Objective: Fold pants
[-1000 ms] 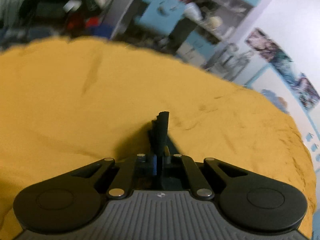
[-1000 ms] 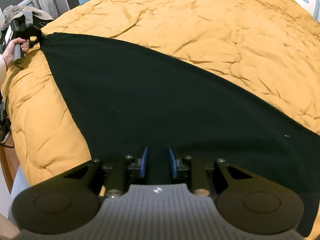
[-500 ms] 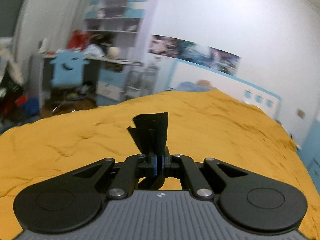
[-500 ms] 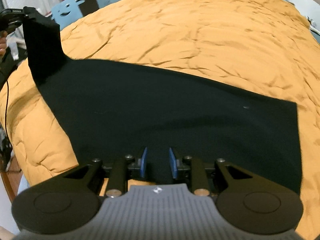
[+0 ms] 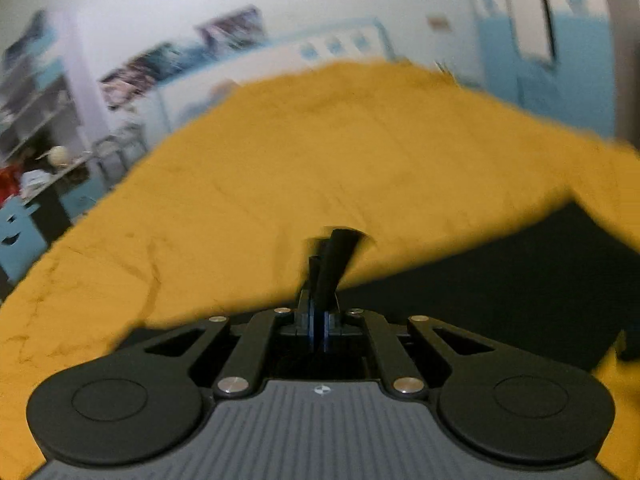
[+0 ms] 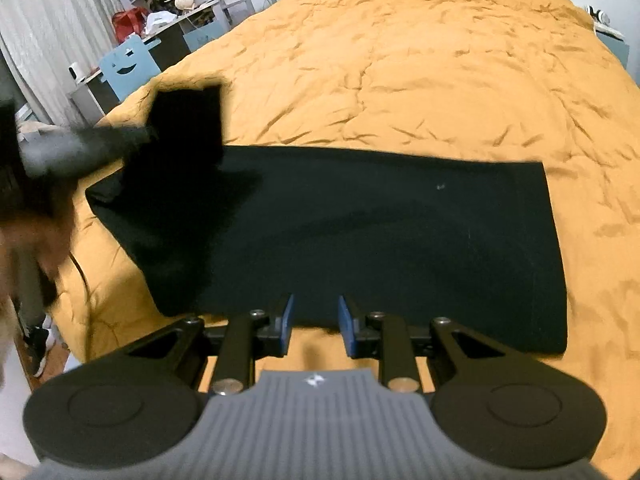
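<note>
I am clamping my left gripper (image 5: 318, 320) on one end of the black pants (image 6: 360, 240), lifting it above the orange bedspread (image 6: 400, 60) — fold only starting. My right gripper (image 6: 314, 322) is hovering apart, holding nothing, at the near edge.

My left view is smeared by motion: the posters (image 5: 180, 56) and shelves (image 5: 28, 96) on the wall are too blurred to read. From my right claw, my left claw (image 6: 132, 136) and hand (image 6: 28, 232) are a grey blur. The pants (image 6: 360, 240) hide the bedspread (image 6: 400, 60) beneath them.
</note>
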Available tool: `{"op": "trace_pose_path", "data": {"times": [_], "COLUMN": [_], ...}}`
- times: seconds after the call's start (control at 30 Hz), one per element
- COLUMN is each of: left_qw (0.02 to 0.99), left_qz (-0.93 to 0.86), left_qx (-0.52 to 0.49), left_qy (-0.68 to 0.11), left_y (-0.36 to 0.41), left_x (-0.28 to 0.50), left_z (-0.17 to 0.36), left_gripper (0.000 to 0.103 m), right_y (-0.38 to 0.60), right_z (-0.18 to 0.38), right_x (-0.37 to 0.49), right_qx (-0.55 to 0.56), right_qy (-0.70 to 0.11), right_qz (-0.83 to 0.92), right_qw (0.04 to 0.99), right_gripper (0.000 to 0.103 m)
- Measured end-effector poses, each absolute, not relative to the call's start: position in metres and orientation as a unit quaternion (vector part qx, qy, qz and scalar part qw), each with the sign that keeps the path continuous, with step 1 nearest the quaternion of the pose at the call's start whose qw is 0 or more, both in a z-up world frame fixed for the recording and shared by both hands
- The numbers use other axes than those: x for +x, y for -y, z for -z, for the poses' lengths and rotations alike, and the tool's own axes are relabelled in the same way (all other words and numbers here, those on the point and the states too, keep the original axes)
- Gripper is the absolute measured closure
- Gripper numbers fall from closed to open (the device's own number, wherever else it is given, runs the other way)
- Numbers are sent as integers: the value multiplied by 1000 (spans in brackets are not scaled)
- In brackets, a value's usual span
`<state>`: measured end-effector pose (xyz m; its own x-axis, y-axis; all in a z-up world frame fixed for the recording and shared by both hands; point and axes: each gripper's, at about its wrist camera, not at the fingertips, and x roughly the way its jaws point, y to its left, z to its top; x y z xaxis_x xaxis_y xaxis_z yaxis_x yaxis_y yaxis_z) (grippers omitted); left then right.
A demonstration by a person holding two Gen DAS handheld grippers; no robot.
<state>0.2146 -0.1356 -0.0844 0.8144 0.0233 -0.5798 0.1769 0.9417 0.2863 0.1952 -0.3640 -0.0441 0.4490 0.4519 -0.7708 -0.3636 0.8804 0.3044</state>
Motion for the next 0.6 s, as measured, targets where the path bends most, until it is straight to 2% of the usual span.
{"op": "trace_pose_path", "data": {"times": [0.17,0.23,0.47,0.6], "left_qw": [910,903,869,871], "left_qz": [66,89,187,202], "left_qx": [134,83,-56,-93], "left_qy": [-386,-411,-455,-437], "left_y": [132,123,94,79], "left_x": [201,200,203,203], "left_z": [114,114,106,87], "left_gripper": [97,84,80,80], "right_y": [360,355,341,337], "right_z": [54,57,57,53], "right_x": [186,186,195,208], "right_qx": [62,65,78,105], "right_qy": [-476,-478,-476,-473], "right_qz": [-255,-262,-287,-294], "right_qw": [839,836,828,824], "right_gripper": [81,81,81,80]}}
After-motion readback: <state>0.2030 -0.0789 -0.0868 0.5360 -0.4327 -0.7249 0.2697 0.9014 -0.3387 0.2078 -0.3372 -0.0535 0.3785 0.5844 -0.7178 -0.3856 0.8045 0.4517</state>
